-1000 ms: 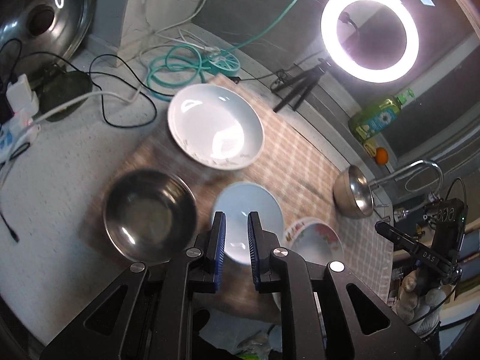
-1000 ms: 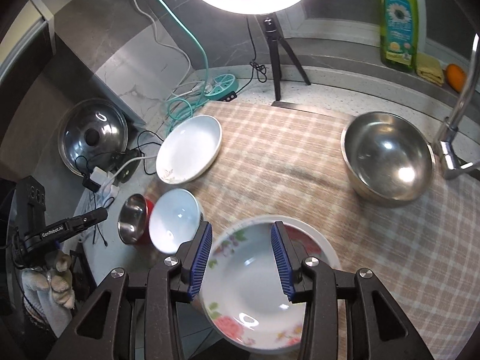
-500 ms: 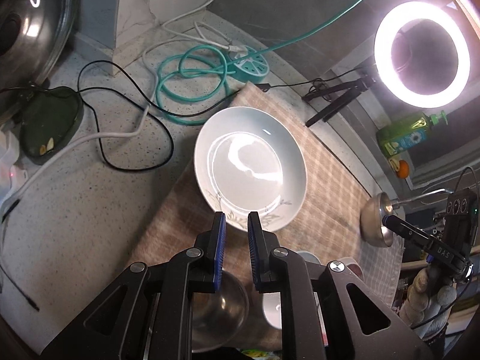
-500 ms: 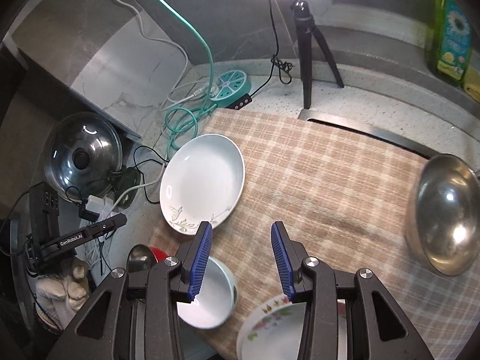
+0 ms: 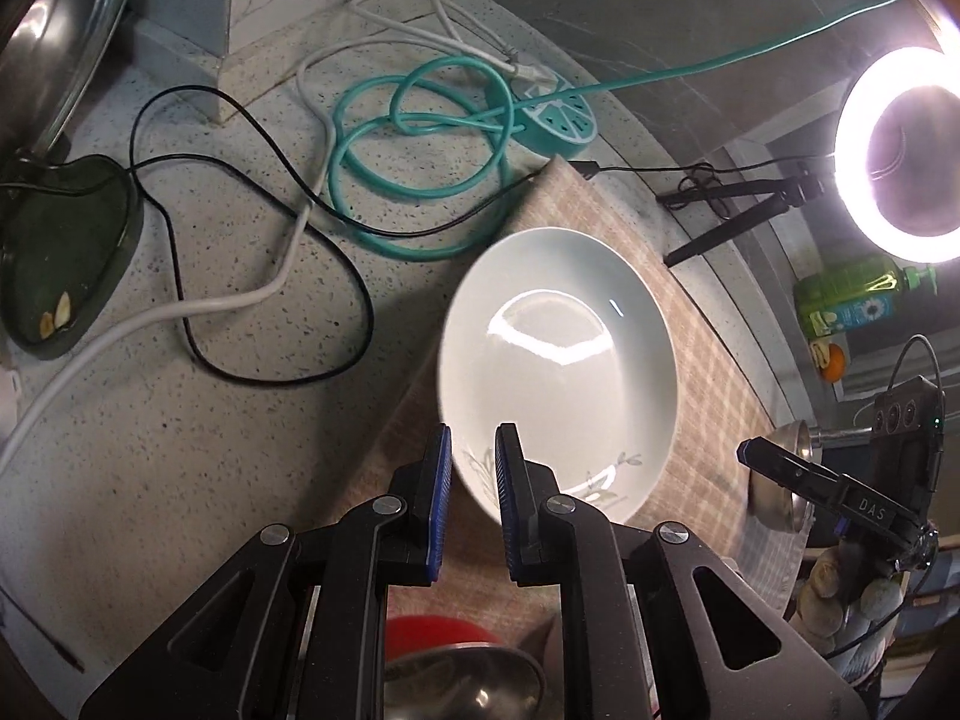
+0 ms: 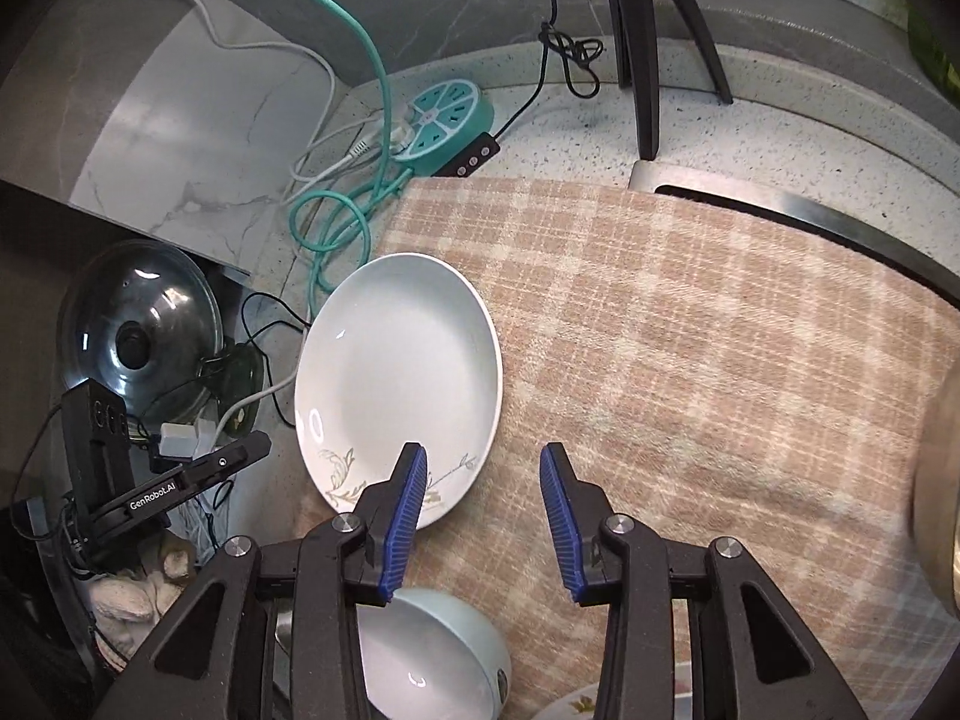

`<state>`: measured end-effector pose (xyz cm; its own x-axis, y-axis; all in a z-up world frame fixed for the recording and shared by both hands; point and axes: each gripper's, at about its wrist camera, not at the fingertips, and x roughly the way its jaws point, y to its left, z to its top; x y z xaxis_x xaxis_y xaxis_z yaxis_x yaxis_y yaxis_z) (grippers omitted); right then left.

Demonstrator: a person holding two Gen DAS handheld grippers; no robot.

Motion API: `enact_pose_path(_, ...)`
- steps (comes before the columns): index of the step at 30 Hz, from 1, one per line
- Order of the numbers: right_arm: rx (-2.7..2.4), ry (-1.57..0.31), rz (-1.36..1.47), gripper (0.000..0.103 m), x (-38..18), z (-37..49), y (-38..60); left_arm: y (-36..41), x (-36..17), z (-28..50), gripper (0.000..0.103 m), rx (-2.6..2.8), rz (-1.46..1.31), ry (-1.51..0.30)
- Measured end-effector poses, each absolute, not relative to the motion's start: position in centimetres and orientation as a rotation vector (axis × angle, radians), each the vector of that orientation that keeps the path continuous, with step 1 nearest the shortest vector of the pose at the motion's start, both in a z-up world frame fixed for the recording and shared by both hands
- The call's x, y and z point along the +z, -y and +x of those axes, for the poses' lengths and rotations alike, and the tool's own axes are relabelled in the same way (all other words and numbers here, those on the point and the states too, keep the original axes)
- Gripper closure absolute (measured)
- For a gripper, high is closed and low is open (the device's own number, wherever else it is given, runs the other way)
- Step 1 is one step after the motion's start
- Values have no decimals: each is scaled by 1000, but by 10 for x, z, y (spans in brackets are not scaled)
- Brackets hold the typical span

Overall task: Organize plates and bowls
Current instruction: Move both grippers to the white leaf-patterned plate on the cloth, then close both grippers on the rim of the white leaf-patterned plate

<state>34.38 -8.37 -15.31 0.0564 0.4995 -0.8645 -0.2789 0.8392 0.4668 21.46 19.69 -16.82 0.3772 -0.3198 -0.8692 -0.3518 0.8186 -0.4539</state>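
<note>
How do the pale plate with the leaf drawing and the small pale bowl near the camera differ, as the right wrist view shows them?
The leaf-patterned plate is wide and shallow; the small bowl is narrower and deep.
The plate lies in full view ahead of the right gripper; the bowl sits partly hidden under its jaws.
The plate carries a leaf drawing near its rim; the bowl's visible inside looks plain.
Both are glossy, pale and empty.

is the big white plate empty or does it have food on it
Empty: the white plate shows only bare glaze and a leaf print near its rim.
</note>
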Motion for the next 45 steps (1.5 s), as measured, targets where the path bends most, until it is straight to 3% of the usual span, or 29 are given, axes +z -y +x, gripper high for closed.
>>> enact_pose_path(29,541,-1460,235,90,-199,377,58,-204,-192,246,90,23,-598,-1250)
enact_pose_path(45,544,-1463,227,98,-204,378,53,-197,-194,251,97,12,-581,-1247)
